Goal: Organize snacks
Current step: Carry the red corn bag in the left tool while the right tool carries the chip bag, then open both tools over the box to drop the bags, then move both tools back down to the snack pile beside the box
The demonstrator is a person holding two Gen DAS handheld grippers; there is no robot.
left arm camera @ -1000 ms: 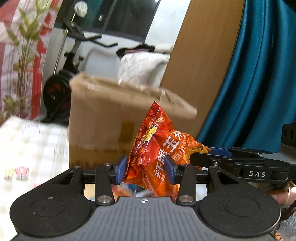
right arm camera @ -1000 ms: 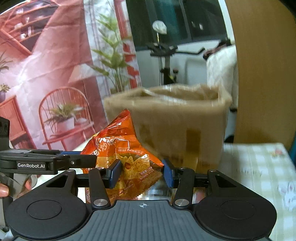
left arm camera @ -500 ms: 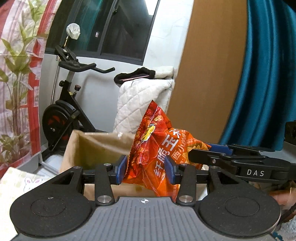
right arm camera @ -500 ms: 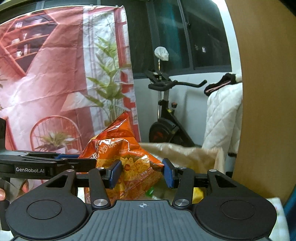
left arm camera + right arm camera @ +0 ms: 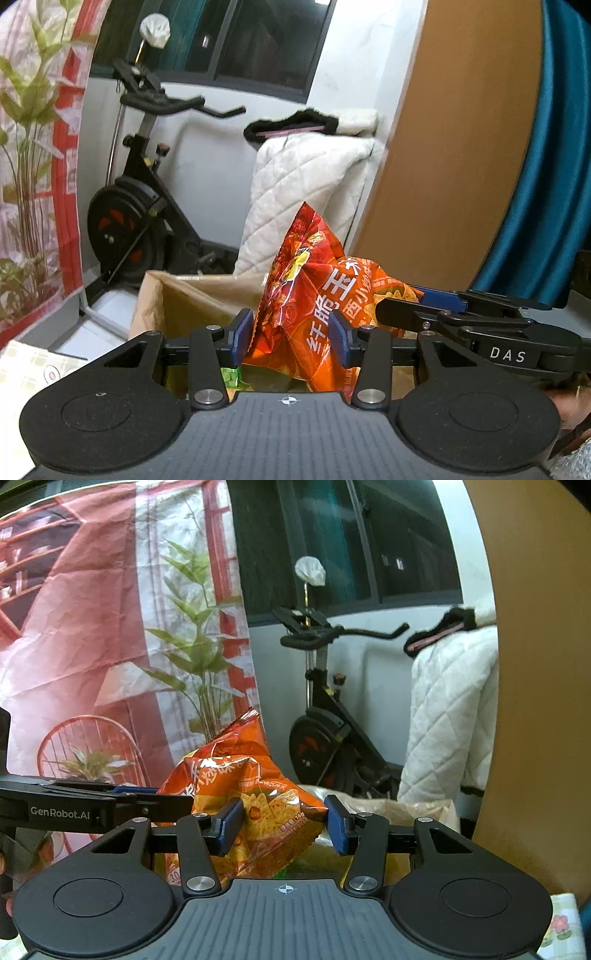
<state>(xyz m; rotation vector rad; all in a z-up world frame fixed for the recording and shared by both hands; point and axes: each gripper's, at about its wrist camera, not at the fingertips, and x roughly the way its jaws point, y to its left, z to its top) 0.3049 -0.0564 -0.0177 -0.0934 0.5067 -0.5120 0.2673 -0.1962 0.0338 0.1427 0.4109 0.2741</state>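
Observation:
An orange-red snack bag (image 5: 314, 306) hangs between both grippers above an open cardboard box (image 5: 192, 295). My left gripper (image 5: 291, 332) is shut on one side of the bag. My right gripper (image 5: 282, 821) is shut on the other side of the same bag (image 5: 243, 786). In the left wrist view the right gripper (image 5: 443, 314) comes in from the right; in the right wrist view the left gripper (image 5: 122, 801) comes in from the left. The box rim (image 5: 406, 808) lies just beyond the bag. A green packet (image 5: 231, 376) shows inside the box.
An exercise bike (image 5: 136, 199) stands behind the box, beside a white quilted cover (image 5: 306, 195). A wooden panel (image 5: 454, 147) and a teal curtain (image 5: 546, 206) are at the right. A checked tablecloth (image 5: 26, 373) shows at the lower left.
Both grippers rose with the bag from in front of the box's side to above its open top. The box interior now shows below the bag.

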